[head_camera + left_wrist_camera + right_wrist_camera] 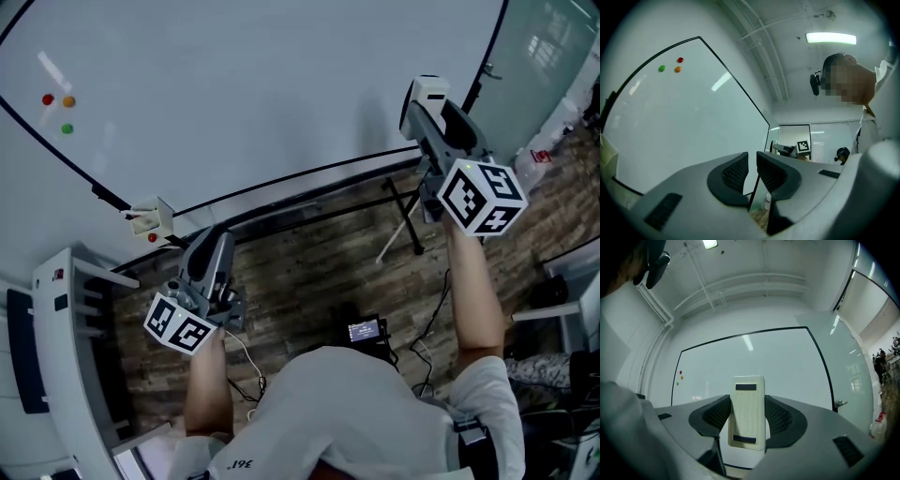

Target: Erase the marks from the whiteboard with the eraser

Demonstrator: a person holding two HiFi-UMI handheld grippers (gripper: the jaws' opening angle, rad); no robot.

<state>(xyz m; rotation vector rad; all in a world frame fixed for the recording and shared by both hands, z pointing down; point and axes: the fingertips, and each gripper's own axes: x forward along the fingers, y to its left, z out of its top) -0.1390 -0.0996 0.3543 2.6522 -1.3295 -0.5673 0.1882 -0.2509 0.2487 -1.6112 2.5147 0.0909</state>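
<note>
The whiteboard (262, 94) fills the upper part of the head view, and its surface looks blank in every view. A red, an orange and a green magnet (58, 101) sit near its far left. My right gripper (424, 105) is shut on the white eraser (429, 90), held just in front of the board's lower right edge. In the right gripper view the eraser (747, 399) stands upright between the pads, with the board (787, 362) behind it. My left gripper (216, 251) hangs low below the board's frame, shut with nothing in it (751, 171).
A small white holder (150, 219) sits on the board's lower left frame. The board's stand legs (405, 214) reach over the wooden floor. A white rack (66, 328) stands at the left, a glass wall (539, 56) at the right. Cables and a small device (366, 330) lie on the floor.
</note>
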